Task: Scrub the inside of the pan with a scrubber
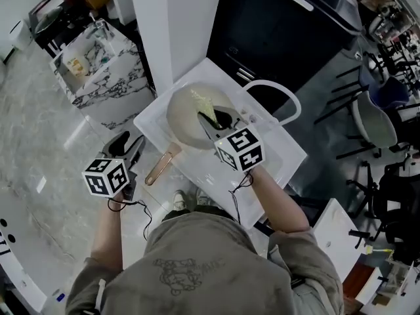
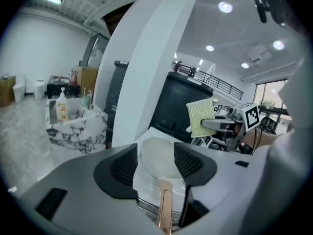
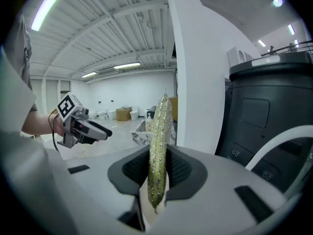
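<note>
A pale round pan (image 1: 187, 118) with a copper handle (image 1: 161, 166) lies on the white table (image 1: 275, 156). My right gripper (image 1: 216, 120) hangs over the pan's inside, shut on a yellow-green scrubber (image 1: 205, 104), which stands edge-on between its pads (image 3: 159, 146). My left gripper (image 1: 128, 148) sits off the table's left corner, beside the handle, with its jaws open and apart from it. In the left gripper view the handle (image 2: 165, 207) runs below the gap toward the pan (image 2: 159, 155), and the scrubber (image 2: 200, 117) shows at the right.
A white pillar (image 1: 174, 18) and a large black unit (image 1: 289, 25) stand behind the table. A marble-patterned counter (image 1: 105, 71) with bottles stands at the left. A white curved bar (image 1: 282, 94) rises at the table's far right. Chairs (image 1: 380, 110) fill the right side.
</note>
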Available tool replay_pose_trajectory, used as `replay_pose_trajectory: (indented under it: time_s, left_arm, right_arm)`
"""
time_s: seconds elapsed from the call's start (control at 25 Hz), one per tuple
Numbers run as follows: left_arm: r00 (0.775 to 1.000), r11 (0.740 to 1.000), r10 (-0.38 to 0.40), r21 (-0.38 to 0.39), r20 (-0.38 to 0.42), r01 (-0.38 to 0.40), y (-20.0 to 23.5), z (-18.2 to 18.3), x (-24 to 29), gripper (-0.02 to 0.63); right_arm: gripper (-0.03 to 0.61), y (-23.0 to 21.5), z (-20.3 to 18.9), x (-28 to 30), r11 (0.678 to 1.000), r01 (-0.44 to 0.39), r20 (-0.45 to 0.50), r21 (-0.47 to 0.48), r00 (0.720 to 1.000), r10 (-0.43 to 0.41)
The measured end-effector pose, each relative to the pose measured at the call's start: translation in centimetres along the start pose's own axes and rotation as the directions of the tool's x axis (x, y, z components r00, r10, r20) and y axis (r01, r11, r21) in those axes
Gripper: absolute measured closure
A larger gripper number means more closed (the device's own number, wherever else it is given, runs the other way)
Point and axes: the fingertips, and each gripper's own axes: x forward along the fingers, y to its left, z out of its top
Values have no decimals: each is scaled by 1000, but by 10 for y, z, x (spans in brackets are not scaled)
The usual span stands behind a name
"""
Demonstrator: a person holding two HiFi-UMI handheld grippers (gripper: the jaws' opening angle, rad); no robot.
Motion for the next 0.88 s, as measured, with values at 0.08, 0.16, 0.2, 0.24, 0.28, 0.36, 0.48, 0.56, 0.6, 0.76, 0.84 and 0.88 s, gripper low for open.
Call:
replay_pose_trajectory:
  time_s: [0.08,0.16,0.2,0.24,0.28,0.36,0.48,0.56,0.6,0.76,0.84,0.88]
  left_arm:
    - [998,997,17,69,58,-21,-11,20,-11,374]
    - [993,990,38,130,113,-53,-22,39,-21,379]
    - [989,984,55,159,138,-77,-25,48,-27,387]
    - [984,976,78,190,162,-109,-27,55,-31,396]
    - [976,964,105,223,188,-147,-29,63,-36,399]
    - [956,933,146,285,254,-218,-32,78,-46,410]
    - [922,900,157,332,355,-281,-45,100,-61,428]
    - [907,892,154,340,392,-298,-54,112,-70,437]
    - [903,889,154,342,402,-304,-58,116,-74,451]
    - [880,873,144,361,454,-329,-77,132,-88,479]
    - [864,867,134,365,486,-340,-86,138,-93,514]
    - [857,866,129,364,498,-342,-90,140,-95,531]
  right_arm:
    - [503,3,16,-8,1000,24,46,-3,999,-23]
    - [503,7,33,-18,999,37,97,6,995,-37]
    - [503,9,42,-22,999,43,122,7,992,-44]
    - [503,11,51,-27,999,53,146,3,988,-53]
    - [503,12,59,-32,998,69,168,-5,983,-67]
    - [503,14,72,-42,994,109,208,-26,973,-101]
    - [503,17,89,-61,988,153,266,-29,954,-140]
    - [503,19,100,-75,980,193,300,-44,938,-171]
    - [503,20,106,-82,975,213,316,-56,930,-185]
    - [503,25,127,-107,968,243,380,-65,903,-201]
    - [503,28,134,-120,962,262,407,-78,889,-209]
    - [503,30,137,-126,958,273,417,-85,883,-215]
